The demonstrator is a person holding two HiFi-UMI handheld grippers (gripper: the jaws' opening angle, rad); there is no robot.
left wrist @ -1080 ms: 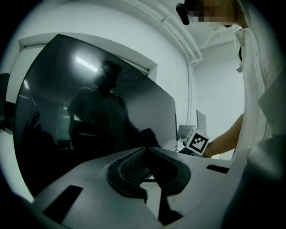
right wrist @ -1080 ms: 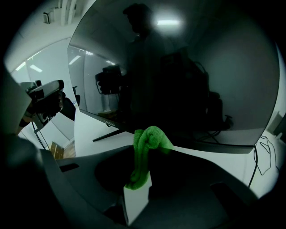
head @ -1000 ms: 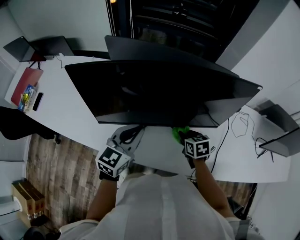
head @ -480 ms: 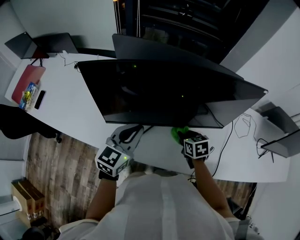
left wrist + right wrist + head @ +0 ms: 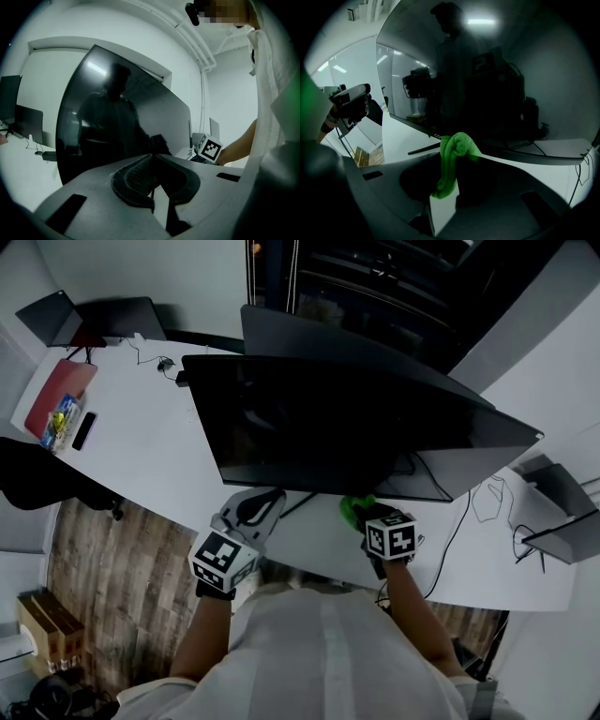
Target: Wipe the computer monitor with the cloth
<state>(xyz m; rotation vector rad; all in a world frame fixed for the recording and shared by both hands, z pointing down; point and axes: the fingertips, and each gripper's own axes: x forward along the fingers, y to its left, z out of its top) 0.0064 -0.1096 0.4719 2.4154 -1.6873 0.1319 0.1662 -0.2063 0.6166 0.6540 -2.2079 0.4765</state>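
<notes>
A wide dark monitor (image 5: pixel 356 427) stands on the white desk (image 5: pixel 150 446), its screen black and reflective. A bright green cloth (image 5: pixel 354 509) is bunched just under the screen's lower edge, and my right gripper (image 5: pixel 361 514) is shut on it. In the right gripper view the cloth (image 5: pixel 452 161) hangs folded between the jaws, close to the monitor (image 5: pixel 487 70). My left gripper (image 5: pixel 270 495) is low at the desk's front, left of the cloth, with its jaws shut and nothing in them. In the left gripper view the monitor (image 5: pixel 117 122) fills the view beyond the closed tips (image 5: pixel 152 158).
A second dark screen (image 5: pixel 356 338) stands behind the monitor. A red case (image 5: pixel 58 385), a phone (image 5: pixel 83 430) and a laptop (image 5: pixel 56 313) lie at the desk's left end. Cables (image 5: pixel 487 498) and a grey stand (image 5: pixel 562 512) are at the right. A black chair (image 5: pixel 37 479) is by the wooden floor.
The head view has drifted, so the monitor and desk sit further right in the picture. Both grippers stay under the monitor's lower edge, and the right one still holds the cloth.
</notes>
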